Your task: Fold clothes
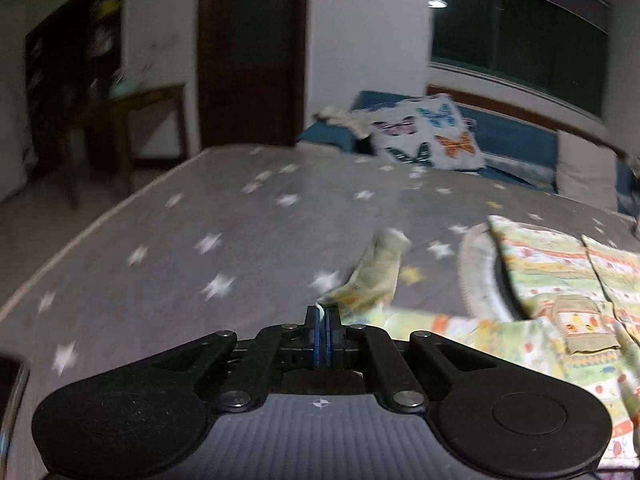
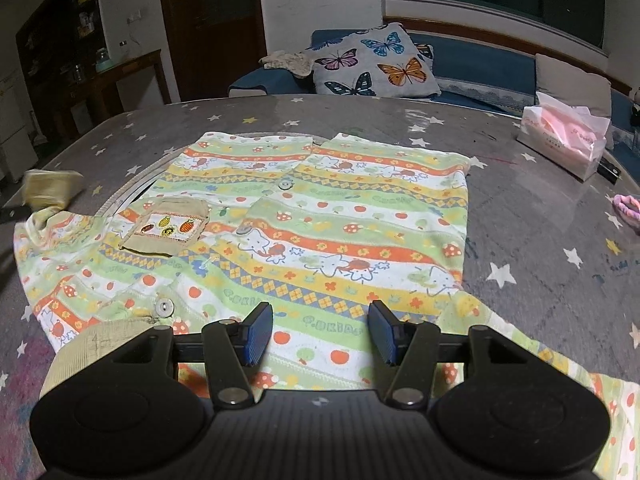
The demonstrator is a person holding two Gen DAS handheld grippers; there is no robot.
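Observation:
A child's shirt (image 2: 320,220), striped green, orange and yellow with a beige pocket (image 2: 168,222), lies spread flat on the grey star-print tabletop (image 2: 520,220). My right gripper (image 2: 320,328) hovers open over the shirt's near part, close to the beige collar (image 2: 100,344), with only fabric below its pads. In the left wrist view the shirt (image 1: 560,280) lies to the right, and my left gripper (image 1: 322,320) is shut on the edge of the sleeve (image 1: 372,276), which lifts off the table, beige cuff (image 2: 48,190) at its far end. That view is blurred.
A pink tissue pack (image 2: 564,140) and a pink hair tie (image 2: 628,208) sit on the table's right side. Behind the table stands a blue sofa (image 2: 480,60) with a butterfly cushion (image 2: 372,64). A wooden side table (image 2: 132,76) stands at the far left.

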